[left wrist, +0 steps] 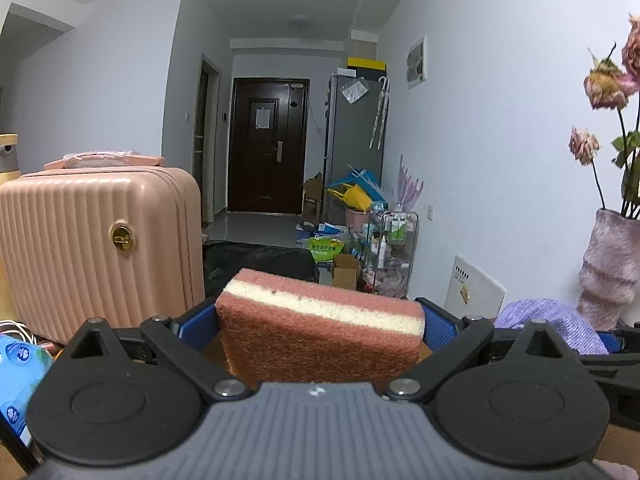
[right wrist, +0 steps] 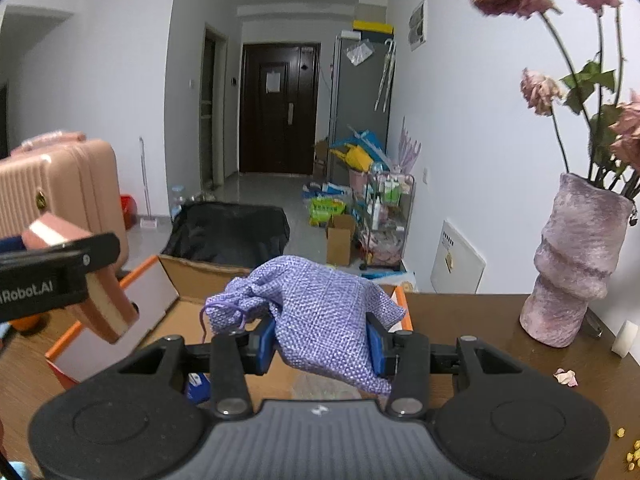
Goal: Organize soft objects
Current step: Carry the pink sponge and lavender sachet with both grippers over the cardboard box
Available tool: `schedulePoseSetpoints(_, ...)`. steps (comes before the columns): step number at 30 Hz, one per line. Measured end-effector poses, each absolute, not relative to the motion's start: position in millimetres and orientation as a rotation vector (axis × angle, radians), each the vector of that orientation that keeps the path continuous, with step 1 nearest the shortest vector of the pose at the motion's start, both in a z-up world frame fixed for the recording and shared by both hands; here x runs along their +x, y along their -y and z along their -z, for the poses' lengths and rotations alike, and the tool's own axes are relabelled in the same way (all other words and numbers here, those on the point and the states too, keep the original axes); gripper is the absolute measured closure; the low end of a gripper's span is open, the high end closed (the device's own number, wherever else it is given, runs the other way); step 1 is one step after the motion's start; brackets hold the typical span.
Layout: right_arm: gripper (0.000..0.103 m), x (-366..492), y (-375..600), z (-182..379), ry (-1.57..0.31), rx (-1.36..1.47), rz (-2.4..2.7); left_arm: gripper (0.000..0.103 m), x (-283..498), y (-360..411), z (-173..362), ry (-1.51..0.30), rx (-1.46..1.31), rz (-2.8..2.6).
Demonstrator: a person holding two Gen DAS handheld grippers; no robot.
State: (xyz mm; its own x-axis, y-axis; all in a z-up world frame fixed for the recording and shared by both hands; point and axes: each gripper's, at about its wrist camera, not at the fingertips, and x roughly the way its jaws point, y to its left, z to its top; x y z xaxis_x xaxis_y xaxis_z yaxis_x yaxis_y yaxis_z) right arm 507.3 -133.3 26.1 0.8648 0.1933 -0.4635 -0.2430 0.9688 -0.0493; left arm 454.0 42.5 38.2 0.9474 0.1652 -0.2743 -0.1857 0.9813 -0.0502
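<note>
A pink-and-white sponge [left wrist: 320, 324] sits gripped between the blue pads of my left gripper [left wrist: 318, 322], which is shut on it and held in the air. The right wrist view shows the same sponge [right wrist: 104, 304] at far left, clamped in the left gripper [right wrist: 86, 276]. A purple woven drawstring pouch [right wrist: 320, 312] hangs between the blue pads of my right gripper [right wrist: 322, 340], shut on it above an open cardboard box [right wrist: 192, 276] with orange-edged flaps. In the left wrist view the pouch [left wrist: 548, 320] appears at the right.
A pink suitcase [left wrist: 96, 240] stands to the left. A purple vase [right wrist: 580, 260] of dried roses sits on the dark wooden table [right wrist: 500, 360] at right. A blue tissue pack [left wrist: 20, 376] lies at lower left. Hallway clutter and a dark door lie beyond.
</note>
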Motion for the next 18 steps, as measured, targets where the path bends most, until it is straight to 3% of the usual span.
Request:
schedulePoseSetpoints(9, 0.059, 527.4, 122.9, -1.3, -0.557, -0.135, -0.233, 0.002, 477.1, -37.2, -23.0, -0.329, -0.040, -0.183)
schedulePoseSetpoints(18, 0.059, 528.6, 123.9, 11.0, -0.522, -0.098, -0.262, 0.002, 487.0, -38.0, -6.3, -0.345, -0.051, -0.190)
